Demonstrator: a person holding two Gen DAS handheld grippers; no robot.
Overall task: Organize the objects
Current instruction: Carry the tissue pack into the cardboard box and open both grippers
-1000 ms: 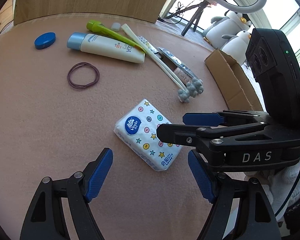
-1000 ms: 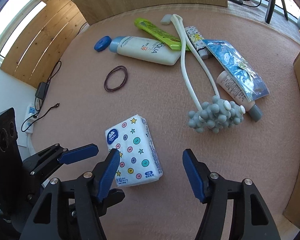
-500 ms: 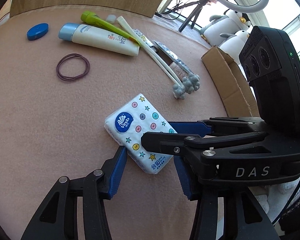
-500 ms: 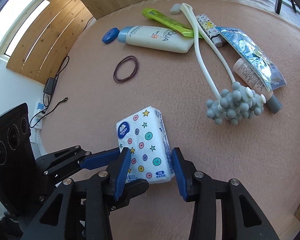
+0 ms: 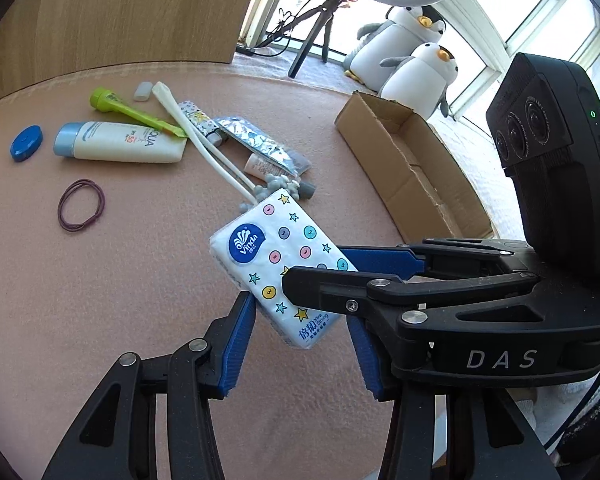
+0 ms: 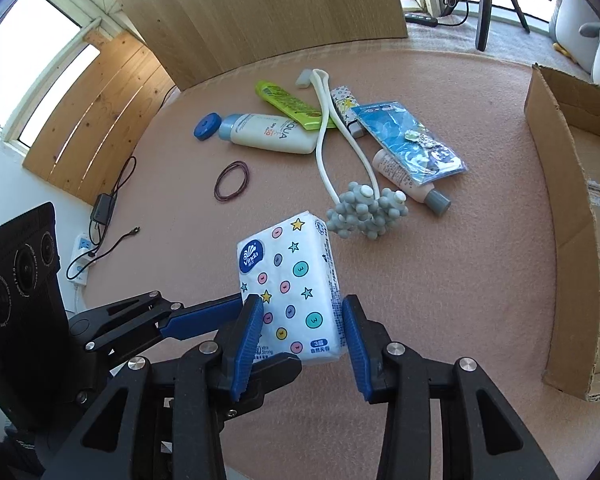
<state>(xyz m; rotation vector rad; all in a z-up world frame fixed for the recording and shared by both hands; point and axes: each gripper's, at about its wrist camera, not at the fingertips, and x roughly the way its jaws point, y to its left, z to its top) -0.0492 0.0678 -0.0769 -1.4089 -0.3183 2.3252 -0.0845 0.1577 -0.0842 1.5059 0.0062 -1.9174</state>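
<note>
Tissue pack (image 6: 292, 292) now lifted off mat (image 6: 460, 280), right gripper (image 6: 300, 332) clenched on it; left gripper (image 5: 296, 344) released beneath. Shallow end grip, soft pack may slip before box (image 6: 572, 208).

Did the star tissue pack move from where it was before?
Yes. The tissue pack lifted off the mat, toward the grey massager, shut in the right gripper.

Right claw (image 6: 302, 336) clamped on something; left claw (image 5: 300, 344) parted, crossed beneath it
</note>
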